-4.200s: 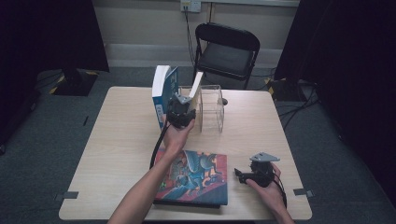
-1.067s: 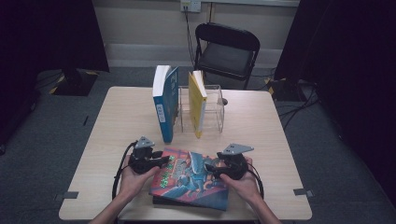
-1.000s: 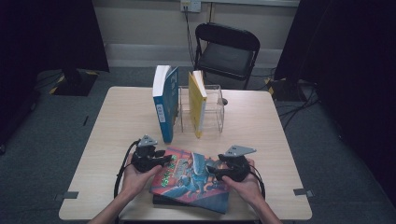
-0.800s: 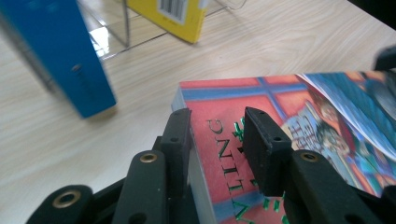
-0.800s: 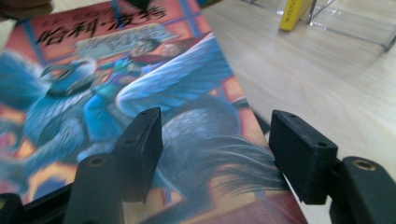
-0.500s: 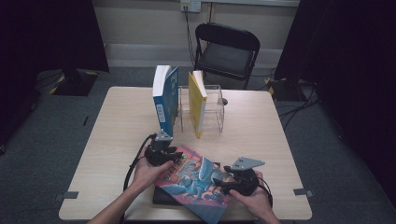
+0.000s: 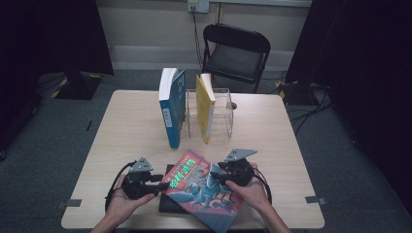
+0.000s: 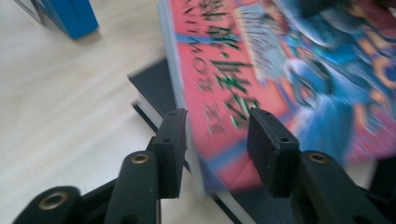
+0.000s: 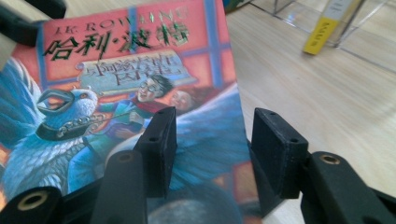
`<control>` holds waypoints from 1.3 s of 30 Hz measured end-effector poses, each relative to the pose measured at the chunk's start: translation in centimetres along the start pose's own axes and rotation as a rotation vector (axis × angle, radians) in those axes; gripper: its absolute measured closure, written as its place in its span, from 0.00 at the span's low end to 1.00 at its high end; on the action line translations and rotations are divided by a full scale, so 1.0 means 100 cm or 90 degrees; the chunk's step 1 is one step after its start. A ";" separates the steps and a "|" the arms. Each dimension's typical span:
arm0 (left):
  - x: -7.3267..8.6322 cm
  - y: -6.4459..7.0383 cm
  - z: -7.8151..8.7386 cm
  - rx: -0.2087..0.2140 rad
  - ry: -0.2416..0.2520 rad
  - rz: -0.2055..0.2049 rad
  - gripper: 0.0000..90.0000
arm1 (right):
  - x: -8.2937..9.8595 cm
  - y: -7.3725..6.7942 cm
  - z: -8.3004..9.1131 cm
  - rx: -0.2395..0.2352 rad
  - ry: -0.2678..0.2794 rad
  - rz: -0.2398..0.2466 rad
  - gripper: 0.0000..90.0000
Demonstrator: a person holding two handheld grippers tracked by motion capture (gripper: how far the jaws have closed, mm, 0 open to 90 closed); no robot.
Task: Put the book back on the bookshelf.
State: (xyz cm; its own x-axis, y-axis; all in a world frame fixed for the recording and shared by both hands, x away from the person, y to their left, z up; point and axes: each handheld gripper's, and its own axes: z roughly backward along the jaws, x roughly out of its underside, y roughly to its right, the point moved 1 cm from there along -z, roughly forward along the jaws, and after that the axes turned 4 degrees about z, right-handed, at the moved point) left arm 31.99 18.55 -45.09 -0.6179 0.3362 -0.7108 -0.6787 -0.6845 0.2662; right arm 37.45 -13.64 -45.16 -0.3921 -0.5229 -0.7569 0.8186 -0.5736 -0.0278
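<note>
While jaws straddle colourful book (image 7: 204,187) edges | bare table (image 7: 131,131) left

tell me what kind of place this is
Probably a recording studio or lab set, not a home: black curtains flank a lone light wooden table, loose cables trail over grey carpet, and a black folding chair stands behind.

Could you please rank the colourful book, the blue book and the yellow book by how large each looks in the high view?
1. The colourful book looks largest, though it lies face-up and nearest the camera.
2. The blue book.
3. The yellow book, close to the blue one; both stand edge-on, so their order is unsure.
</note>
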 end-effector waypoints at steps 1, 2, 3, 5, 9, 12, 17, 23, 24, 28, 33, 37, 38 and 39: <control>0.002 0.001 0.002 0.005 0.002 0.003 0.59 | 0.001 0.001 0.000 -0.005 0.002 -0.002 0.57; 0.006 0.003 0.003 0.000 0.006 0.001 0.57 | 0.001 0.001 0.000 -0.004 0.002 0.003 0.57; 0.008 0.004 0.004 -0.006 0.002 -0.003 0.57 | 0.001 0.000 0.001 -0.001 -0.001 0.011 0.58; 0.011 0.004 0.003 -0.006 -0.008 -0.004 0.55 | 0.003 0.000 0.003 0.000 0.000 0.010 0.58; 0.012 0.003 0.002 -0.002 -0.007 -0.002 0.55 | 0.005 0.003 0.003 -0.010 0.004 0.001 0.59; 0.012 0.002 0.001 -0.004 -0.004 -0.009 0.56 | 0.005 0.002 0.003 -0.015 0.003 0.001 0.61; 0.007 -0.004 -0.004 -0.012 0.003 -0.008 0.56 | 0.004 0.002 0.007 -0.009 -0.020 0.007 0.61; -0.002 -0.016 -0.012 -0.010 0.017 -0.005 0.57 | 0.012 0.000 0.013 0.005 -0.004 -0.011 0.60; -0.003 -0.016 -0.013 -0.014 0.020 0.001 0.57 | 0.014 0.000 0.014 0.003 -0.002 -0.016 0.60; -0.010 -0.018 -0.020 -0.032 0.033 -0.005 0.66 | 0.021 -0.002 0.021 0.007 0.004 -0.030 0.59; -0.022 -0.019 -0.030 -0.055 0.037 0.022 0.75 | 0.028 -0.009 0.029 0.017 0.003 -0.037 0.59; -0.032 -0.023 -0.039 -0.071 0.038 0.030 0.78 | 0.033 -0.015 0.035 0.020 0.006 -0.042 0.59; -0.035 -0.023 -0.041 -0.078 0.040 0.035 0.78 | 0.034 -0.017 0.036 0.019 0.007 -0.040 0.59; -0.037 -0.023 -0.044 -0.084 0.044 0.039 0.78 | 0.035 -0.020 0.037 0.019 0.006 -0.036 0.60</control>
State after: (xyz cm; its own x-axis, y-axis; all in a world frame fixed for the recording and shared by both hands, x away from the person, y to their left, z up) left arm 37.57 16.09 -45.95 -0.6248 0.2482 -0.7403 -0.5794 -0.7830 0.2265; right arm 32.89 -16.68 -45.33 -0.4341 -0.4831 -0.7604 0.7821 -0.6210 -0.0520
